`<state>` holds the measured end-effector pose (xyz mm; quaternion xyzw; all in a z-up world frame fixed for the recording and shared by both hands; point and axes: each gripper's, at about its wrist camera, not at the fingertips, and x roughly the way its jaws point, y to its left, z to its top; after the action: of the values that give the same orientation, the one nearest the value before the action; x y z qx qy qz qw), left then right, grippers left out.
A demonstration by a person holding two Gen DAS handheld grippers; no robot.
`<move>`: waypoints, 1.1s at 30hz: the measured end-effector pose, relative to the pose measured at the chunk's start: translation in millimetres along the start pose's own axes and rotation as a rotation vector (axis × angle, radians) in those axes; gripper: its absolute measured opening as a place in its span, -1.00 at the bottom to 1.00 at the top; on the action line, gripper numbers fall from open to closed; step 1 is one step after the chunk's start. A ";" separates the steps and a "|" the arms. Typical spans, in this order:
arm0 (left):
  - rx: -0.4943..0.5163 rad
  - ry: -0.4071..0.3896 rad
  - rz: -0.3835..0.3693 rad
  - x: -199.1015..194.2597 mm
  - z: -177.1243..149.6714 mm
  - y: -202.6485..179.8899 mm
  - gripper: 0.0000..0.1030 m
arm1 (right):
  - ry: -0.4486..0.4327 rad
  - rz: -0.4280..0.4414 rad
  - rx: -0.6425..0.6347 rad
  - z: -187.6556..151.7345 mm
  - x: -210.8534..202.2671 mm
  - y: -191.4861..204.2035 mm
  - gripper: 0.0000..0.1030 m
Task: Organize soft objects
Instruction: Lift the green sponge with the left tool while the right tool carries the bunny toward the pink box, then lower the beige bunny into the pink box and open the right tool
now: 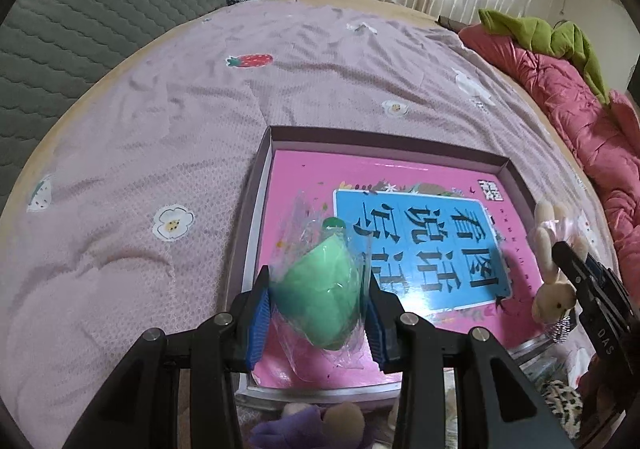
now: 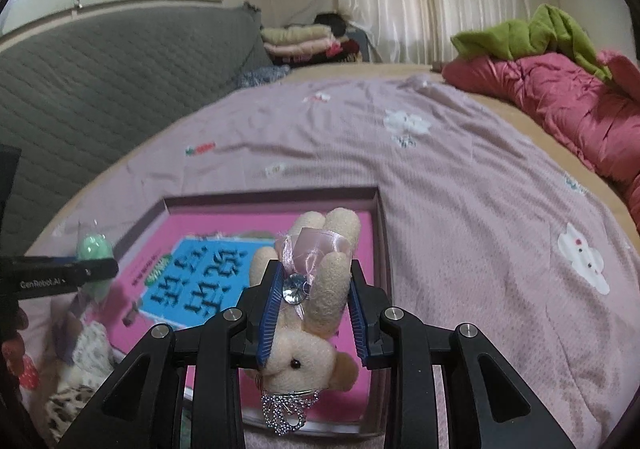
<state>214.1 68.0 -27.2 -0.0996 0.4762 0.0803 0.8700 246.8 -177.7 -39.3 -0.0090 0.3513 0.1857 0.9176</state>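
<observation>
The left hand-held gripper (image 1: pixel 318 307) is squeezing a green soft toy (image 1: pixel 316 297) wrapped in clear plastic between its blue pads, holding it above a shallow box (image 1: pixel 256 185) with a pink book (image 1: pixel 308 177) inside. The right hand-held gripper (image 2: pixel 312 313) is gripping a beige plush rabbit (image 2: pixel 308 353) by its ears over the same box, which is lying on the bed's pink blanket (image 1: pixel 160 109).

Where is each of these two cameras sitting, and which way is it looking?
Left wrist: on the left tool, looking down its fingers at the wrapped green toy it grips over the box.
Right wrist: on the right tool, facing the plush bunny it grips.
Shared: box, pink book, bedspread; each view shows the other tool.
</observation>
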 end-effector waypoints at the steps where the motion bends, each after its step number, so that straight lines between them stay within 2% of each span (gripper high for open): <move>1: 0.003 0.008 0.001 2.4 -0.6 -0.4 -0.21 | 0.010 -0.008 -0.003 -1.0 2.0 0.5 -0.37; 13: 0.029 0.071 0.000 20.5 -9.2 -3.8 -0.20 | 0.091 -0.056 0.011 -8.5 13.0 -9.2 -0.32; 19: 0.017 0.086 -0.009 23.2 -9.4 -2.2 -0.20 | 0.078 -0.056 0.008 -7.2 9.9 -8.8 -0.27; 24: 0.014 0.094 -0.015 23.9 -9.3 -0.3 -0.20 | 0.052 -0.045 -0.001 -4.2 4.4 -6.6 0.01; 33: 0.018 0.119 -0.021 24.3 -9.3 -0.5 -0.19 | -0.022 -0.058 0.036 3.4 -13.1 -17.7 0.14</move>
<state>219.6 66.3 -52.6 -0.1012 0.5266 0.0607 0.8419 246.2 -198.0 -30.2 -0.0005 0.3442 0.1527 0.9264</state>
